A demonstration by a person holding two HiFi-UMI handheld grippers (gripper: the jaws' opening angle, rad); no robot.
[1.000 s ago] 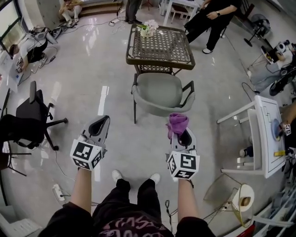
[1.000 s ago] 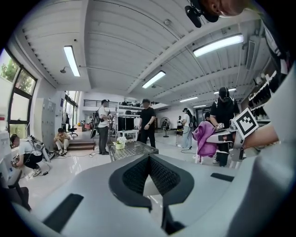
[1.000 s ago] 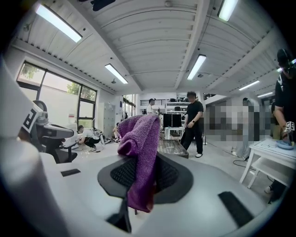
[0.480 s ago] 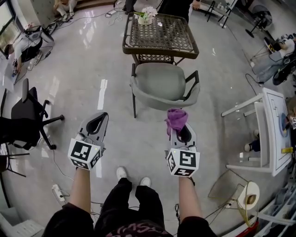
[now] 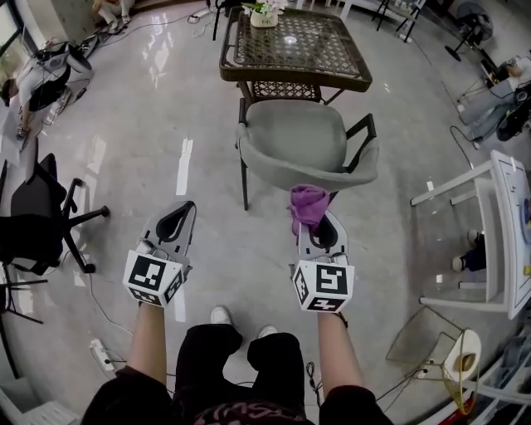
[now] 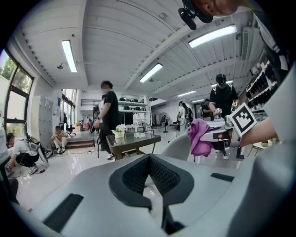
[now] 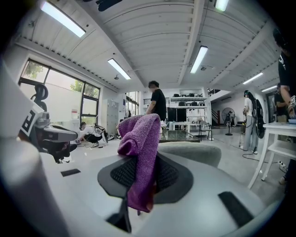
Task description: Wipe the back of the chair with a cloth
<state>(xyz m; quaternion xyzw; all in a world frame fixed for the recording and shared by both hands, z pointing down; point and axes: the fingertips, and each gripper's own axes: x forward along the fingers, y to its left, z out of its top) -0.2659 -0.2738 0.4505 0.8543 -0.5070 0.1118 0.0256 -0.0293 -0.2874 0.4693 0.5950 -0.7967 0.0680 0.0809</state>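
Observation:
A grey-green armchair point(image 5: 303, 141) with black legs stands ahead of me, its curved back point(image 5: 311, 177) facing me. My right gripper point(image 5: 314, 222) is shut on a purple cloth point(image 5: 306, 205), held just short of the chair back's right part. In the right gripper view the cloth point(image 7: 140, 152) hangs bunched between the jaws, with the chair back point(image 7: 189, 152) close behind. My left gripper point(image 5: 176, 217) is shut with nothing in it, left of the chair and apart from it. The left gripper view shows the cloth point(image 6: 200, 136) at the right.
A wicker table with a glass top point(image 5: 292, 46) and a flower pot point(image 5: 265, 12) stands behind the chair. A black office chair point(image 5: 37, 217) is at the left, a white table point(image 5: 489, 236) at the right. Cables lie on the floor. People stand further back.
I have walked closer to the chair; it now lies nearer both grippers. The right gripper with the cloth has come almost up to the chair back. The jaws have not changed.

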